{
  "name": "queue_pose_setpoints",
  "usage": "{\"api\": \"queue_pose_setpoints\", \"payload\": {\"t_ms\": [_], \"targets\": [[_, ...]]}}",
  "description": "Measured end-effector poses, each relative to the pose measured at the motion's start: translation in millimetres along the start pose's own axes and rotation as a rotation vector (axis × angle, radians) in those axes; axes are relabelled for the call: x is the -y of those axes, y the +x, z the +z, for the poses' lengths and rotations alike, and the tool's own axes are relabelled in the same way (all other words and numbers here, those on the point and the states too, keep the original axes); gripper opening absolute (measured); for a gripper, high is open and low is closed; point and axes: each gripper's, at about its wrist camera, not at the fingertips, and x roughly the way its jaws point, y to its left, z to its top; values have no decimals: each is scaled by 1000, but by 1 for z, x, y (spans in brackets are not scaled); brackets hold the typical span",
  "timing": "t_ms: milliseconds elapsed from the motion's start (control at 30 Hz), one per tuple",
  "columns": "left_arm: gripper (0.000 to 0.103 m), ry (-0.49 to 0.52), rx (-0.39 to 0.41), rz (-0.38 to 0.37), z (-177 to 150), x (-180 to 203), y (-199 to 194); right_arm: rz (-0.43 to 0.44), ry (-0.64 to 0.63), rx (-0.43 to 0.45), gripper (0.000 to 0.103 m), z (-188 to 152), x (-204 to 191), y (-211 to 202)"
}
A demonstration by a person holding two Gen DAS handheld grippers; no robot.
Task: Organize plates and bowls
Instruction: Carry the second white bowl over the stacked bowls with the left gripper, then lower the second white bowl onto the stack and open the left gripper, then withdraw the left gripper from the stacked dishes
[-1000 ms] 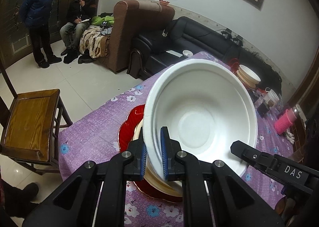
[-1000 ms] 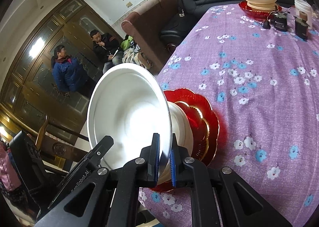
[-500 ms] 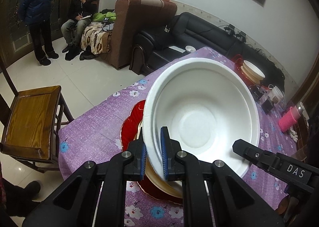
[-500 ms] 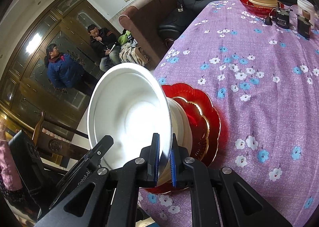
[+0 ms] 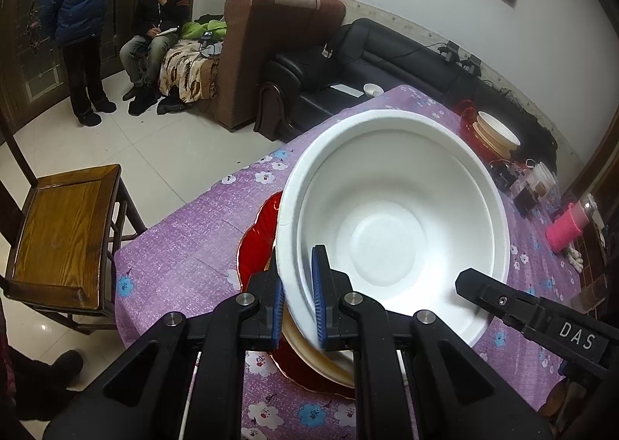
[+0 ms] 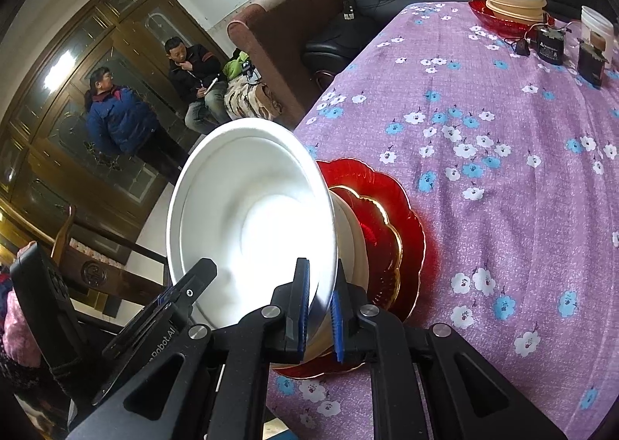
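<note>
A large white bowl (image 5: 390,223) is held by both grippers above a stack at the table's near corner. My left gripper (image 5: 297,304) is shut on its near-left rim. My right gripper (image 6: 320,314) is shut on the bowl's rim (image 6: 247,215) from the other side. Under the bowl lie a cream bowl (image 5: 309,355) and red gold-edged plates (image 6: 390,215). The right gripper's black finger (image 5: 503,304) shows in the left wrist view.
A second stack of cream bowls on a red plate (image 6: 514,2) stands at the table's far end, with small black boxes (image 6: 549,43), a white cup (image 6: 597,31) and a pink bottle (image 5: 566,227). A wooden chair (image 5: 65,231) stands left of the purple floral tablecloth (image 6: 503,169). Two people (image 5: 81,14) are by the sofa.
Both grippers have lifted the white bowl slightly higher above the stack, still gripping its rim. The stack below has not moved.
</note>
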Motion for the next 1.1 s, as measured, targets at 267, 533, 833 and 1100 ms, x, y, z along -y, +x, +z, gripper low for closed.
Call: {"api": "queue_pose_setpoints", "payload": {"t_ms": [267, 533, 833, 1100], "targets": [[12, -5, -13, 12, 0, -2, 2, -37, -30, 0, 13, -1, -8, 1], [38, -12, -2, 47, 2, -1, -1, -77, -46, 35, 52, -1, -10, -10], [66, 17, 69, 88, 0, 1, -25, -113, -153, 121, 83, -12, -22, -43], [79, 138, 103, 83, -9, 20, -46, -175, -289, 161, 87, -39, -25, -71]]}}
